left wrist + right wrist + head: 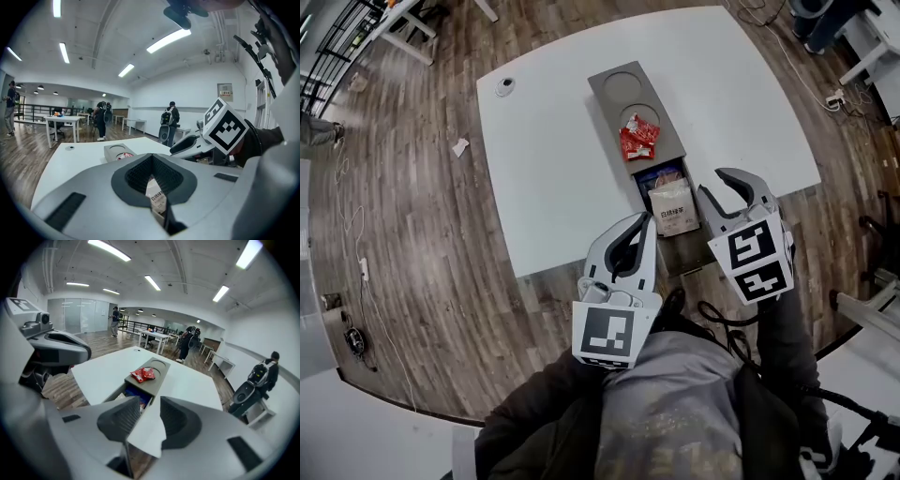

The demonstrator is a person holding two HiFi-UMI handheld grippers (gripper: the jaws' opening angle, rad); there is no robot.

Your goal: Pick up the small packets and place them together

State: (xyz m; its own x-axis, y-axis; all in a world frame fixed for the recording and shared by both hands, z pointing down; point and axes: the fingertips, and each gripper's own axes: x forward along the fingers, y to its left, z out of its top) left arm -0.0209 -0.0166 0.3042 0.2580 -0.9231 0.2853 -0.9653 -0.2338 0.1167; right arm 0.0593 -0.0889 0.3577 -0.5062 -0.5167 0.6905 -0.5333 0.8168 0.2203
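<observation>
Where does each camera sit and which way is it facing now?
Head view: on the head, steeply down at table and tray; left gripper, right gripper, torso show.
Left gripper view: nearly level across the table; own shut jaws, right gripper.
Right gripper view: tilted down at the tray; own open jaws, left gripper.
Shared: all show the red packets.

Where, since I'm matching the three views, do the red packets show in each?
Head view: upper centre, red packets on the grey tray.
Left gripper view: small red patch left of centre.
Right gripper view: centre.
Shared landmark: the grey tray beneath them.
</observation>
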